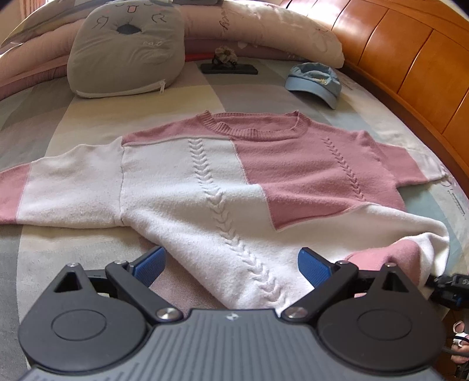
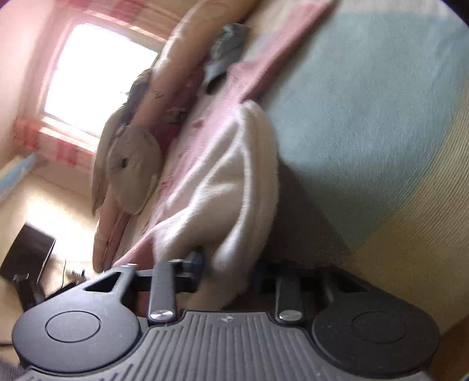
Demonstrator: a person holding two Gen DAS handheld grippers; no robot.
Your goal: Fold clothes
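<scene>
Here's the pink-and-white sweater (image 1: 222, 175), lying front-up on the bed (image 1: 88, 123) with its neckline toward the pillows and both sleeves reaching out to the sides. The bedspread shows broad blocks of grey, cream and pale green. Over it hangs the left hand-held gripper (image 1: 231, 263), jaws spread wide, blue pads either side of the white hem and its cable-knit braid, touching nothing. Down at the sweater's near right corner the fabric is lifted and turned over, showing a pink underside, and the right hand-held gripper (image 1: 448, 285) peeks in at the frame edge just there.

Switch to the right wrist view, tilted and blurred: the right hand-held gripper (image 2: 227, 268) has its jaws pinched together on a bunched fold of the white knit (image 2: 234, 205), which rises up from between the fingers. No earlier view to compare, so that's the grip as it stands.

Farther up the bed sit a grey cat-face cushion (image 1: 126, 49), a long pink pillow (image 1: 263, 26), a dark phone (image 1: 228, 69) with a scrunchie (image 1: 224, 54) just behind it, and a light blue cap (image 1: 313, 83) near the wooden headboard (image 1: 410, 58).
</scene>
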